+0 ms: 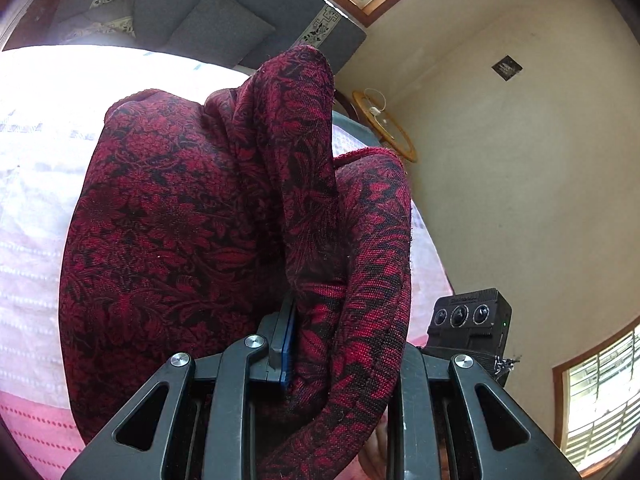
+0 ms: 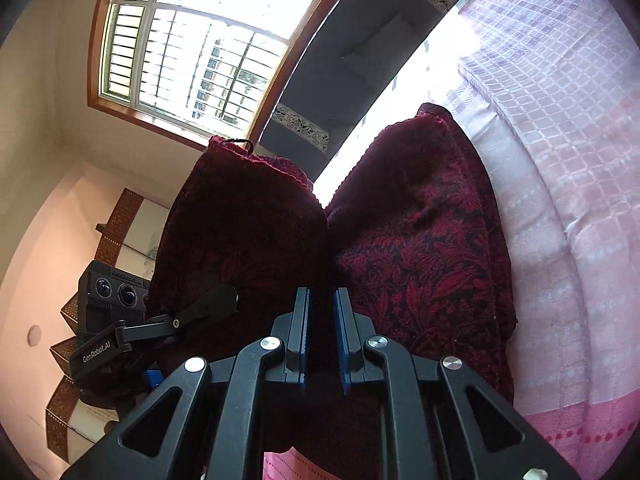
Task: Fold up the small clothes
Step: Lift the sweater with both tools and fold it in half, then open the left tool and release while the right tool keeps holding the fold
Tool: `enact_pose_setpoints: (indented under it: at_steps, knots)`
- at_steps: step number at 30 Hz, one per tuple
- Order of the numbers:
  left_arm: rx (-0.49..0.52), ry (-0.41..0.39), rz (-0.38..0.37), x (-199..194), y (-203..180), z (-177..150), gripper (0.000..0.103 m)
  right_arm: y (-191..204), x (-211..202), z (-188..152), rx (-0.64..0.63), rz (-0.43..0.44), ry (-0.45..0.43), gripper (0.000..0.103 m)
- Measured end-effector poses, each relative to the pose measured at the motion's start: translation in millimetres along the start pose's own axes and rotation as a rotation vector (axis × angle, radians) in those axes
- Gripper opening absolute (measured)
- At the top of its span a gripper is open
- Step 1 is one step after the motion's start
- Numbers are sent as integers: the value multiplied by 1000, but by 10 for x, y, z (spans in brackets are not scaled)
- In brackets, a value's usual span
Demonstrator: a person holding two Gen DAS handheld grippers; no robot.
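Both my grippers hold the same dark red floral cloth point(image 1: 192, 208) up off the bed. My left gripper point(image 1: 320, 340) is clamped on a bunched fold; one blue pad shows at the left, the other finger is buried under fabric. My right gripper point(image 2: 322, 320) has its jaws narrow with a thin layer of the cloth point(image 2: 420, 240) pinched between the blue pads. The cloth hangs in two lobes, draping down toward the pink and white checked bedsheet point(image 2: 560, 160), its lower part lying on it. The other gripper's camera box point(image 2: 108, 296) sits at left, close beside the cloth. Window point(image 2: 192, 40) behind.
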State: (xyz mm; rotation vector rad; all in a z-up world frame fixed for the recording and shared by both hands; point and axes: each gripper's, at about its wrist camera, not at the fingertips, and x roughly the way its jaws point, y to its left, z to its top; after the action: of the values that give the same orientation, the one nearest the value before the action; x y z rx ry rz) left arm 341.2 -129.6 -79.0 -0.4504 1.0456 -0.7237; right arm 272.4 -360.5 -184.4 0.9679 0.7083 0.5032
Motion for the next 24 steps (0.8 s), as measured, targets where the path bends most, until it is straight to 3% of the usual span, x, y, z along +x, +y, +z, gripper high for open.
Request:
enact_pose_setpoints:
  at_steps: [2,6,9,12,14,16,17,19,22,24]
  knots:
    - [-15,3,-29,49,19,-23,27,-65,-12,13,17,11,-2,16]
    - [-78,28,-132,130,65,-51,44,-231,-55,18,63,36,-10,21]
    - [-58,20,-175,95,-41,-73,52,-329,-75,10,92,42,-17,21]
    - [-22,26,-339,-52,-223,-117,52,-395,-107,22,123,58,-23,21]
    - [11,-38,-407,-287,-311,-151,53,-439,-153,37,151,79,-31,25]
    - [83,-157,-374,-579,-340,-217,60,-478,-224,61,185,110,-40,32]
    - [128,-221,-299,-714,-329,-269,67,-482,-268,75,194,122,-47,38]
    - [213,-313,-162,-868,-249,-393,68,-463,-367,96,201,133,-68,48]
    - [257,-280,-73,-806,35,-592,68,-437,-513,152,209,187,-86,60]
    - [217,-222,-98,-682,252,-729,68,-334,-557,200,181,164,-89,62]
